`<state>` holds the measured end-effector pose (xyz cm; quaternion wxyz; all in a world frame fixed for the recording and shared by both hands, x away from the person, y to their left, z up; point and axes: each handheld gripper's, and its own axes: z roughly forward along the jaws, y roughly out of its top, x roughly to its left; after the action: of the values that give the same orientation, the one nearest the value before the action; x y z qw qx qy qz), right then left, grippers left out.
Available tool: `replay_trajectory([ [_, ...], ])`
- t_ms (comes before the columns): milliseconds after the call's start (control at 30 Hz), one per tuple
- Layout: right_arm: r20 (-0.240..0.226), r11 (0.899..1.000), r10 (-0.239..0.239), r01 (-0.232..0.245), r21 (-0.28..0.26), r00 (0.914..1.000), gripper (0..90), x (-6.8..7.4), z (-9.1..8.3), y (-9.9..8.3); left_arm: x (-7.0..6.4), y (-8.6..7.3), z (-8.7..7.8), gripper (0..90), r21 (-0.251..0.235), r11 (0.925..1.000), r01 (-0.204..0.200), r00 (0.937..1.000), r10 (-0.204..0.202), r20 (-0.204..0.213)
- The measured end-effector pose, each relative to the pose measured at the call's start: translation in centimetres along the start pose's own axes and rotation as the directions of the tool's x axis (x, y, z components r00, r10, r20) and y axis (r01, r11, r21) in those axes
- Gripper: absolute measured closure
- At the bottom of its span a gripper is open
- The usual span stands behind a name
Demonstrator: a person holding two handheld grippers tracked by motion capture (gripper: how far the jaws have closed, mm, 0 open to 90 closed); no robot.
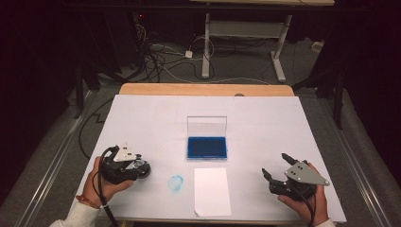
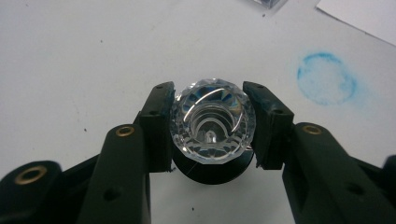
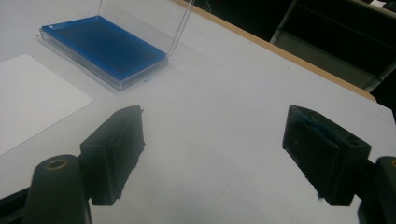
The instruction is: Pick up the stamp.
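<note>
A round stamp with a faceted clear crystal top [image 2: 212,121] and a black base stands on the white table cover. My left gripper [image 2: 212,126] is shut on it, one jaw on each side; in the high view the left gripper [image 1: 142,168] sits at the table's left front with the stamp [image 1: 144,171] at its tip. An open blue ink pad [image 1: 206,147] with its clear lid upright lies at the middle. A white sheet of paper [image 1: 212,191] lies in front of it. My right gripper [image 1: 276,164] is open at the right front, jaws wide apart with nothing between them.
A faint blue ring stamp mark [image 1: 176,183] lies on the cover between the stamp and the paper, also in the left gripper view as a blue ring [image 2: 327,78]. The ink pad [image 3: 102,49] and paper [image 3: 32,102] lie left of the right gripper. The table's wooden far edge [image 1: 203,89] borders a dark floor with cables.
</note>
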<state>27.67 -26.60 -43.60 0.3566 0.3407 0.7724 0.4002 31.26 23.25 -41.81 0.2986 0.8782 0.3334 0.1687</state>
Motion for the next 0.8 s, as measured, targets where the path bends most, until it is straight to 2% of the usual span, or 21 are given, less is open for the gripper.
replay_trajectory([
  [133,0.003,1.0,0.001,-0.001,-0.003,1.0,21.4,-0.1,0.0,0.0,0.1,0.6,-0.2,55.0,-0.03,0.9995,0.005,1.0,-0.005,0.008],
  [300,0.001,1.0,0.004,-0.004,0.004,1.0,21.4,-0.1,0.0,-0.1,0.3,1.7,-0.3,55.0,-0.067,0.9977,0.012,0.9998,-0.014,-0.017],
  [367,0.002,1.0,0.003,-0.003,0.004,1.0,21.4,-0.1,0.0,-0.1,0.4,2.0,-0.2,55.0,-0.081,0.9966,0.016,0.9997,-0.018,-0.014],
  [667,-0.002,1.0,0.007,-0.007,0.001,1.0,21.8,-0.2,0.0,-0.1,0.3,3.7,-0.1,55.0,-0.106,0.9938,-0.031,0.9995,0.03,-0.013],
  [800,-0.003,1.0,0.015,-0.015,0.001,0.9999,21.6,-0.2,0.0,-0.2,0.2,4.3,0.0,55.0,-0.123,0.9916,-0.038,0.9993,0.036,-0.012],
])
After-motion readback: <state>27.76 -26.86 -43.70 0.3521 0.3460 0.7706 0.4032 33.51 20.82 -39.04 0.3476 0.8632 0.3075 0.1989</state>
